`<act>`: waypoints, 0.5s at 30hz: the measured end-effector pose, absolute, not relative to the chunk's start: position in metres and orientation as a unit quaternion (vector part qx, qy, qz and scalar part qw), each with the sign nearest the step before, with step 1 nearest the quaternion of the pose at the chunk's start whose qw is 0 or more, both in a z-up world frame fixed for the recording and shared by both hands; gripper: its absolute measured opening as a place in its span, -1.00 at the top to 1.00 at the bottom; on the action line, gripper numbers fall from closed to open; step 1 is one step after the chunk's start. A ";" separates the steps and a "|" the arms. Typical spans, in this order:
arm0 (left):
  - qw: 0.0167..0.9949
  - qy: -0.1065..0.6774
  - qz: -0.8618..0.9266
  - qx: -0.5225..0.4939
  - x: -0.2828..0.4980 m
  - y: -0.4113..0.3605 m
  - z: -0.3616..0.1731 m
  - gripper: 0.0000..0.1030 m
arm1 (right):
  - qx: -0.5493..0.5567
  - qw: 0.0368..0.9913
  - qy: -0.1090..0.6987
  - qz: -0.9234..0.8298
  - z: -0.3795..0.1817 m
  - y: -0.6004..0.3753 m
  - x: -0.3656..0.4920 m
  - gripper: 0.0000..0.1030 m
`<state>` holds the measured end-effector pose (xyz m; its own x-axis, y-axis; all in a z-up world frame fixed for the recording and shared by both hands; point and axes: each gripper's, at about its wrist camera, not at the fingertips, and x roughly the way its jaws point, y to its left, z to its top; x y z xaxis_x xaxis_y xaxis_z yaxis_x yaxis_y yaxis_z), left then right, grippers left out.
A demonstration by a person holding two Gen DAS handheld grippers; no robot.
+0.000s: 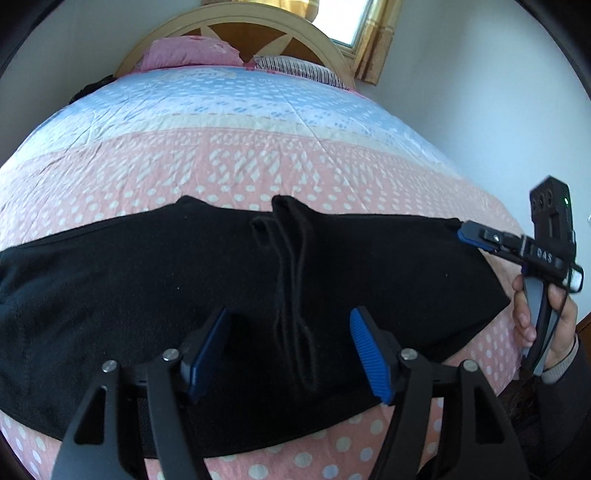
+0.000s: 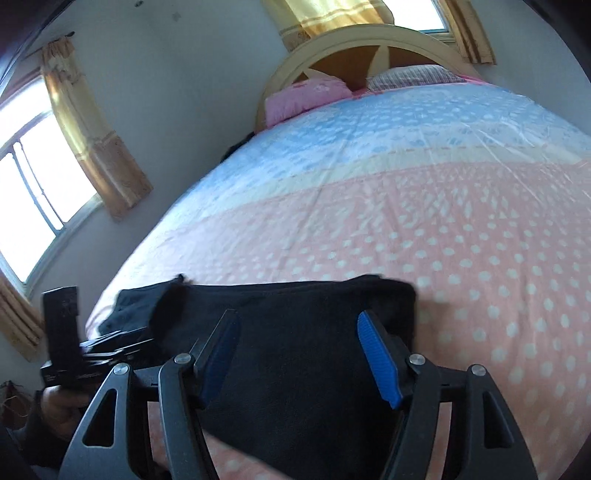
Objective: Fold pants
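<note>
Both ribbed-padded tools, left (image 1: 291, 354) and right (image 2: 301, 356), gape over fuzzy black pants (image 1: 147, 295).

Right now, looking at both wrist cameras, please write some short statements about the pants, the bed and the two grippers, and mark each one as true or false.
1. The black pants lie across the bed cover near its foot end. True.
2. The left gripper is shut on the pants. False: its jaws stand apart, with the fabric showing between them.
3. The right gripper is open. True.
4. The cover is plain white. False: it has a pink dotted part near the pants and a blue part toward the headboard.
5. A pink pillow lies at the head of the bed. True.
6. The pants hang from the headboard. False: they rest on the cover.
</note>
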<state>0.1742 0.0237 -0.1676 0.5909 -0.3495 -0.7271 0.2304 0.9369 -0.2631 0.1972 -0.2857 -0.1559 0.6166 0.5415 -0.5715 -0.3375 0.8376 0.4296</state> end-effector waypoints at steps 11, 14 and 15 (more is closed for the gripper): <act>0.890 0.421 -0.150 -0.088 0.155 0.054 -0.164 -0.37 | -0.078 0.854 0.400 0.323 -0.172 -0.176 0.139 -0.35; 0.900 0.410 -0.128 -0.074 0.156 0.076 -0.152 -0.38 | -0.042 0.845 0.392 0.363 -0.157 -0.171 0.138 -0.35; 0.904 0.406 -0.118 -0.067 0.155 0.085 -0.149 -0.43 | -0.039 0.846 0.381 0.371 -0.152 -0.165 0.139 -0.35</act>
<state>0.1554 0.0846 -0.1486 0.6433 -0.2672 -0.7175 0.1592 0.9633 -0.2161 0.1388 -0.1645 -0.1519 0.4354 0.5977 -0.6731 -0.6567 0.7224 0.2166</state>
